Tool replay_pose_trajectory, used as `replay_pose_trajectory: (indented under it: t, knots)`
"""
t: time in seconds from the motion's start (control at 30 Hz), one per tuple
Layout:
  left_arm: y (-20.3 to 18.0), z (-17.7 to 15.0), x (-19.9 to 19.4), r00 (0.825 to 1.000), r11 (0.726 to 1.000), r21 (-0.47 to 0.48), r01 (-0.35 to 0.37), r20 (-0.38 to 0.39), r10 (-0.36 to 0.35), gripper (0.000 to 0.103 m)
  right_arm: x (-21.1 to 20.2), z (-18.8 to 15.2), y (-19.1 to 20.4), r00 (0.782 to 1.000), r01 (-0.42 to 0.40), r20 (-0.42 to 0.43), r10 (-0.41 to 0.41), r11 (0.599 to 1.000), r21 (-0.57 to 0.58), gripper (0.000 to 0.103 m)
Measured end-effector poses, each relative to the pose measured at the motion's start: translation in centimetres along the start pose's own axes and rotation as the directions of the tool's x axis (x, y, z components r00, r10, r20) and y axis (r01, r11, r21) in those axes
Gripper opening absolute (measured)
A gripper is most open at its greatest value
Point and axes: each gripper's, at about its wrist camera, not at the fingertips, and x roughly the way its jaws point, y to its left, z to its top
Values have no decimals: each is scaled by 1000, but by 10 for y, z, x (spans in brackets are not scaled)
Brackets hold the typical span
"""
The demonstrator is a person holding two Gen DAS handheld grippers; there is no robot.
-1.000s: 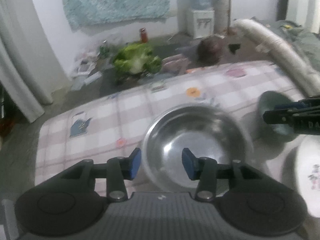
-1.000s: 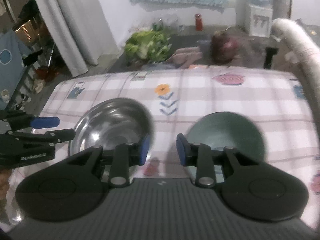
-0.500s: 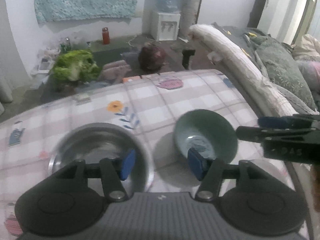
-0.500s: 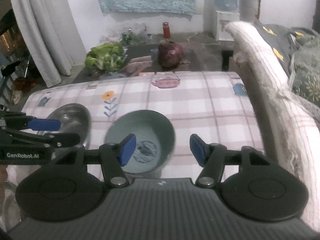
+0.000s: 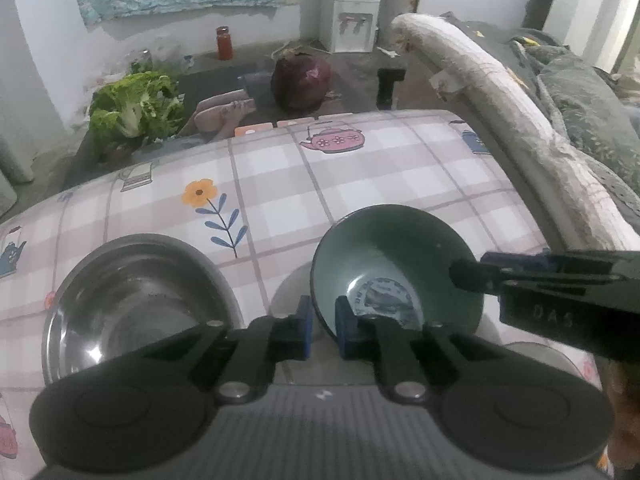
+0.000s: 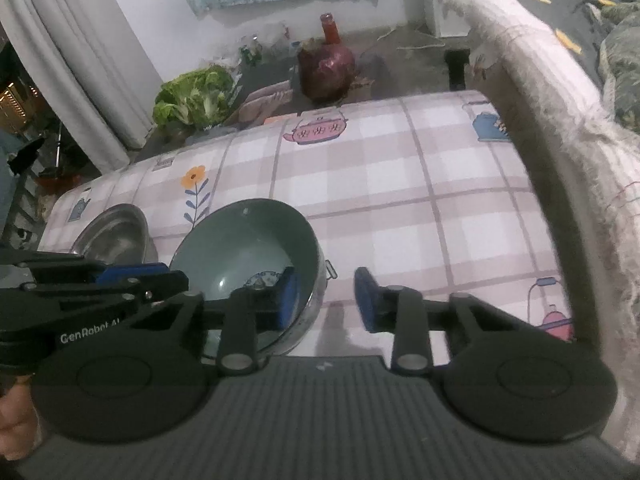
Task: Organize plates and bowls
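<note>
At the near edge of the left wrist view, we saw the left gripper [image 5: 323, 326] pinching the near rim of the green bowl [image 5: 400, 248]. One blue pad sat outside the wall and the other inside, both pressed tight against it, the jaws having just closed there. From the right wrist view, the right gripper [image 6: 326, 300] straddled the opposite side of the same bowl. Its left pad hung inside the bowl close to the wall, while its right pad stood outside and clear of the rim. Its jaws had just been closing with the rim between them, but we saw them parted and not yet gripping. We could not tell whether the bowl sat flat or was tipped.

The bowl stood on a table under a checked tablecloth [image 5: 360, 184] printed with teapots and flowers. It had a blue pattern in its bottom. Just to its left, apart from it, a steel bowl [image 5: 132, 300] rested on the cloth.

Along the right side of the table ran a pale padded roll [image 5: 500, 92], with grey bedding behind it. Beyond the far edge, on the floor, lay a bunch of leafy greens [image 5: 132, 108] and a dark red round thing [image 5: 300, 80]. Farther back by the wall stood a red bottle [image 5: 224, 42] and a white water dispenser [image 5: 348, 20].
</note>
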Motion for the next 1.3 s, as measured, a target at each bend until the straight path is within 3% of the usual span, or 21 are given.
replay_pose_trajectory:
  t: [0.17, 0.3, 0.4, 0.63, 1.3]
  knots:
    - [2, -2, 0, 1000, 1000, -27, 2, 4, -2, 9, 5, -1, 1, 999, -37, -8, 36, 999, -13, 11]
    - [-2, -8, -5, 1000, 1000, -4, 18, -3, -18, 10, 3, -2, 6, 1000, -18, -5, 17, 999, -50, 10]
    - [-6, -15, -9, 999, 999, 24, 35, 1, -35, 11, -1, -5, 1, 1000, -25, -11, 24, 999, -49, 10]
    - [-13, -14, 1, 1000, 998, 59, 2, -12, -1, 16, 4, -6, -5, 999, -40, -28, 40, 999, -8, 13]
    - [-11, -13, 14, 999, 1000, 13, -10, -36, 11, 15, 26, -10, 1, 998, -30, -60, 30, 1000, 8, 14]
